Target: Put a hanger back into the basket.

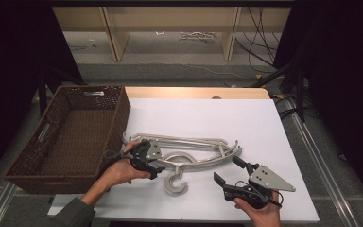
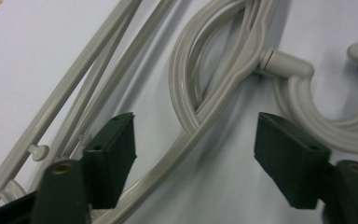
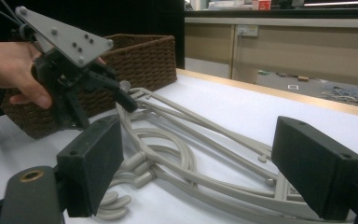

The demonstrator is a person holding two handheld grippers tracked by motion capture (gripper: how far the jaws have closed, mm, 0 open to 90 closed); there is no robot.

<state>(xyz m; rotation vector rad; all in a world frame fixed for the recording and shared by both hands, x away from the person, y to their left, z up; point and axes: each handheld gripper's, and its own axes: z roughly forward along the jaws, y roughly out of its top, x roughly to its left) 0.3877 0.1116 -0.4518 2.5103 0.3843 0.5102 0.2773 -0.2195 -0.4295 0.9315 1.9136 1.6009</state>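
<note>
Grey plastic hangers [image 1: 194,150] lie tangled in a pile at mid-bench [image 1: 246,123], just right of the wicker basket [image 1: 71,135]; their exact number cannot be told. Left tool [image 2: 193,154] is wide open, jaws straddling one hanger arm without gripping it. Right tool [image 1: 227,171] is wide open and empty, near the pile's right end. Basket interior is partly hidden.
</note>
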